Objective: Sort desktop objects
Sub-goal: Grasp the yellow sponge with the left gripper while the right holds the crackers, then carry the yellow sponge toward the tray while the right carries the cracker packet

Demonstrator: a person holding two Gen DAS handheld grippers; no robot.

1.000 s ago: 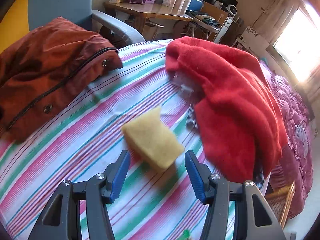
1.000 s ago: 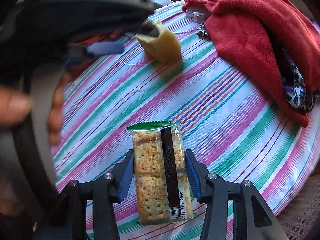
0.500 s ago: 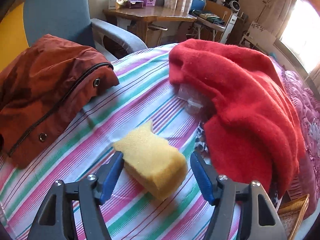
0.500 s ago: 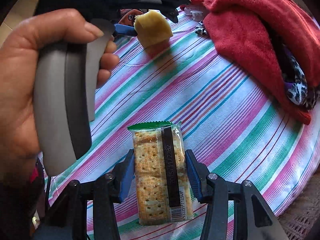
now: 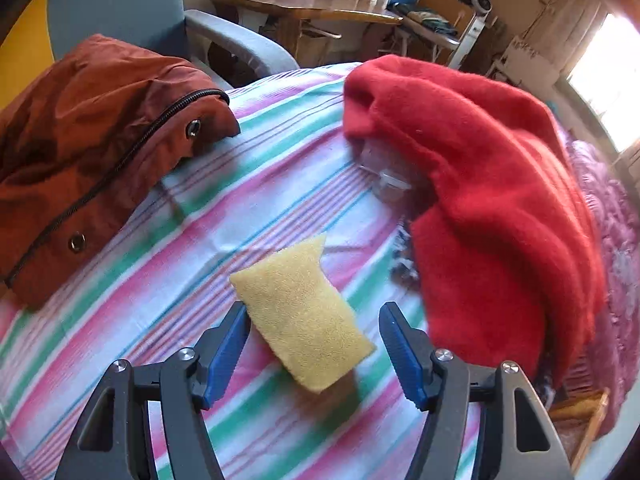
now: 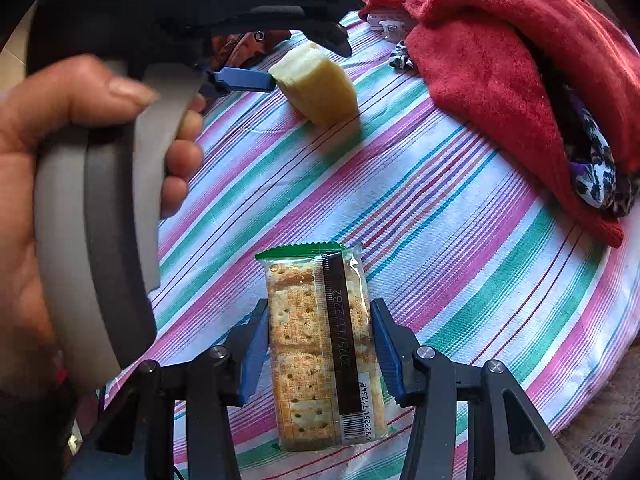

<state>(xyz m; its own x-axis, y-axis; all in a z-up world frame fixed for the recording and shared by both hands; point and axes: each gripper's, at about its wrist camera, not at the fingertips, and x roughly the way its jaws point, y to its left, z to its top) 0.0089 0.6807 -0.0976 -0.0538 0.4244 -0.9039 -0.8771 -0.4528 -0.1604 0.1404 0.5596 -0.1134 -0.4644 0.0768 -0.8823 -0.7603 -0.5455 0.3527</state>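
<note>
Home, lived-in room. My tabletop has a striped cloth (image 5: 280, 184), with a rust jacket (image 5: 92, 152) and red blanket (image 5: 480, 184) dumped on it. Behind: grey armchair (image 5: 240, 44), wooden desk (image 5: 304, 6) with boxes, sunlit window (image 5: 608, 80).

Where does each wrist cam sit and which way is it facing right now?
Left wrist: on the left gripper, angled down at the yellow sponge lying between its open blue fingers.
Right wrist: on the right gripper, angled down at the cracker packet it clamps; the left hand shows alongside.
Shared: sponge, striped tablecloth, red towel.
</note>
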